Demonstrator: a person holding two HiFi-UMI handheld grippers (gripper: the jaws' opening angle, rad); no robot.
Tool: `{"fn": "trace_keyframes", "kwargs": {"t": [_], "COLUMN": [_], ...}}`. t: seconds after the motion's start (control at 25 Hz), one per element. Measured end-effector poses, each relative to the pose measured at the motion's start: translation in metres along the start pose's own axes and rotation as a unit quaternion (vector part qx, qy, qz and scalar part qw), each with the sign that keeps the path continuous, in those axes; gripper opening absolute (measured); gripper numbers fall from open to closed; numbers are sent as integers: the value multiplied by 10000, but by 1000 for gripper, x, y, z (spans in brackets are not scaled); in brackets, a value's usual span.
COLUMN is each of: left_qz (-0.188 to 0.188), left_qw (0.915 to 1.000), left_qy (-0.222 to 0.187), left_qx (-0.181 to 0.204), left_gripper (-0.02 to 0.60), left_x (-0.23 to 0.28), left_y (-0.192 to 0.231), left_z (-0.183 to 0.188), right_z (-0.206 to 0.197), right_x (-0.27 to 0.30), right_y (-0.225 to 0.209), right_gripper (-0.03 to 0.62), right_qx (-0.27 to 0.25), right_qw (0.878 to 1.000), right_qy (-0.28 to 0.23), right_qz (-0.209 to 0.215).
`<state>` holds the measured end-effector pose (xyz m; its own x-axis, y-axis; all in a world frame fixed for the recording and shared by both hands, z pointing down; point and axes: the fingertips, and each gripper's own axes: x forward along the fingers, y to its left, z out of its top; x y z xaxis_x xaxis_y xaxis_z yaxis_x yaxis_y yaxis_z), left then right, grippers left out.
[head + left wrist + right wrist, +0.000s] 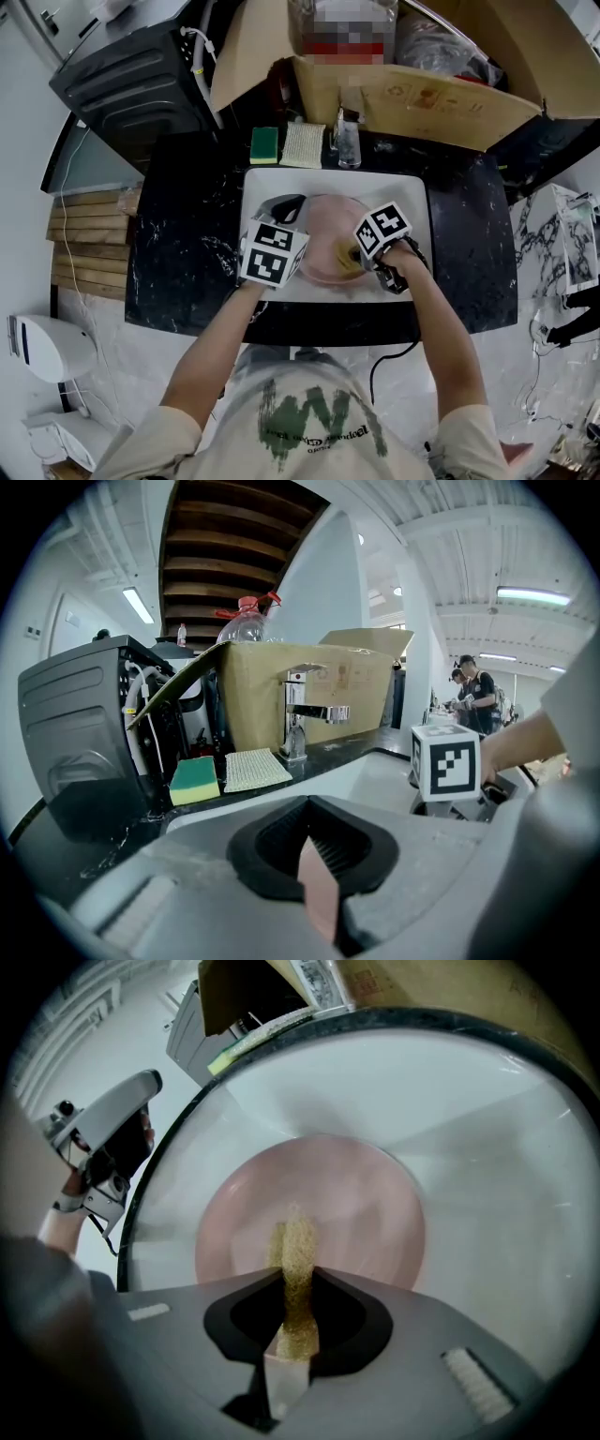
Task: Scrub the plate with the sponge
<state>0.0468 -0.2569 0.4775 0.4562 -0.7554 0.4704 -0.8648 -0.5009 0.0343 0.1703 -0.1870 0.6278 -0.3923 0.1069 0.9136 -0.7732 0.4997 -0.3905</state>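
A pink plate (323, 225) lies in the white sink (412, 192). My left gripper (296, 206) is shut on the plate's left rim; in the left gripper view the pink rim (319, 892) stands edge-on between the jaws of that gripper (314, 860). My right gripper (356, 257) is shut on a yellowish mesh sponge (348, 259), held against the plate's near right part. In the right gripper view the sponge (295, 1255) sticks out of the right gripper (294, 1293) over the plate (361, 1199), and the left gripper (112, 1124) shows at the left.
On the black counter behind the sink lie a green-and-yellow sponge (264, 143) and a pale scrub cloth (304, 143), next to a chrome faucet (349, 141). A cardboard box (422, 89) and a black machine (131, 80) stand behind. People stand far off in the left gripper view.
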Motion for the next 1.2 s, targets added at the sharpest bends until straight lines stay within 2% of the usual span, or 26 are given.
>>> {"fn": "trace_keyframes", "kwargs": {"t": [0.24, 0.64, 0.88, 1.2], "left_qz": [85, 258, 388, 613], "left_qw": [10000, 9997, 9992, 9979], "left_qy": [7, -25, -22, -90], "left_qx": [-23, -44, -38, -181], "left_gripper": [2, 2, 2, 2], "left_x": [4, 3, -2, -17], "left_y": [-4, -5, -5, 1], "left_z": [1, 6, 7, 11], "right_z": [-2, 9, 14, 35], "right_x": [-4, -17, -20, -56], "right_y": [-18, -50, -49, -35], "right_gripper": [61, 61, 61, 61], "right_qx": [31, 158, 141, -8], "right_qw": [9999, 9965, 9957, 9862], "right_qy": [-27, -418, -679, -1565], "right_qz": [-150, -711, -610, -541]}}
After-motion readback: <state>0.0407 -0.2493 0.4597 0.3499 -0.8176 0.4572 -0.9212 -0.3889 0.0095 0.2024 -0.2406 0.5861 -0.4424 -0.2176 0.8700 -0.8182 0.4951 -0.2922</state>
